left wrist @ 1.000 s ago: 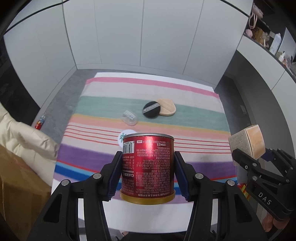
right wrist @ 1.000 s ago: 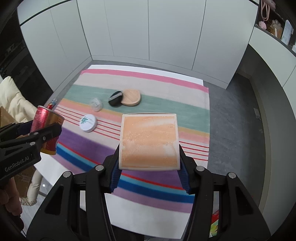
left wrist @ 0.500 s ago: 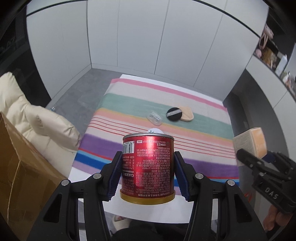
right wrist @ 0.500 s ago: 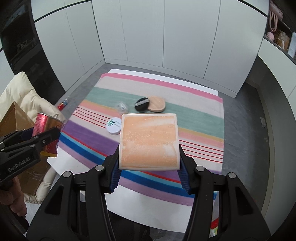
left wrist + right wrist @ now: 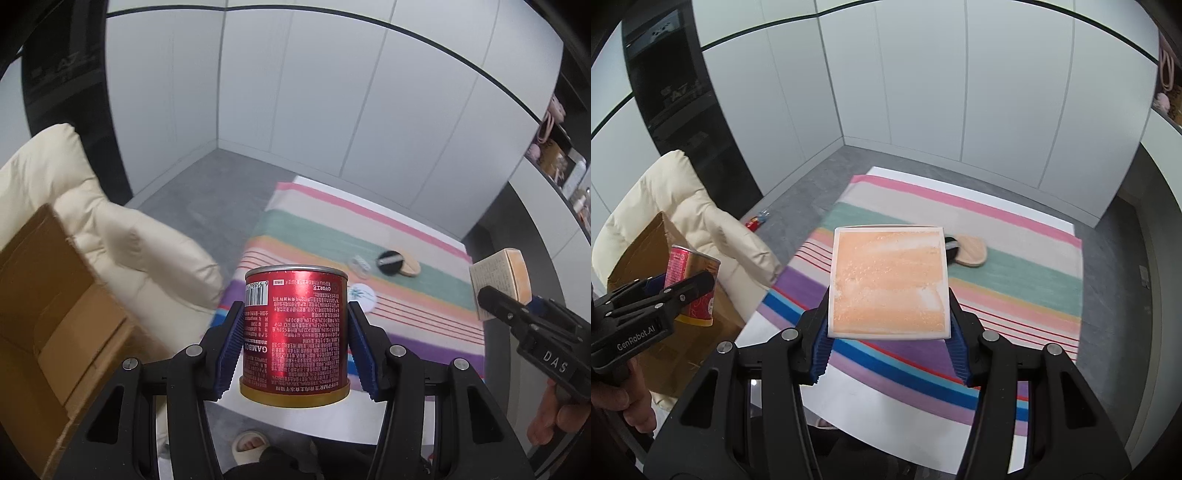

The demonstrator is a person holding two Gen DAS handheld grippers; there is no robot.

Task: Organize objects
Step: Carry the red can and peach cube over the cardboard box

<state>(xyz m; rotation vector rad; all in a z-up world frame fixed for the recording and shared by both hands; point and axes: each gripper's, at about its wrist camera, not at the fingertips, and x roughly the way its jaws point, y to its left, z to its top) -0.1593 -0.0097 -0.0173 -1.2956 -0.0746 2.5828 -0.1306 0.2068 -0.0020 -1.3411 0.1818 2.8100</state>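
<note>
Striped cloth (image 5: 406, 236) now sits farther off.

Black left tongs (image 5: 294, 349) and right tongs (image 5: 888, 339), ribbed blue pads, silver screws, seemingly plastic.

The red can (image 5: 295, 332) carries "GAMBO", cut off, running sideways down its label at 9 o'clock, above it a barcode with digits too small to read surely, and dense fine print, unreadable. The right tongs (image 5: 495, 295) bear "DAS" in white. The left tongs (image 5: 701, 282) bear "GenRobot.AI".
</note>
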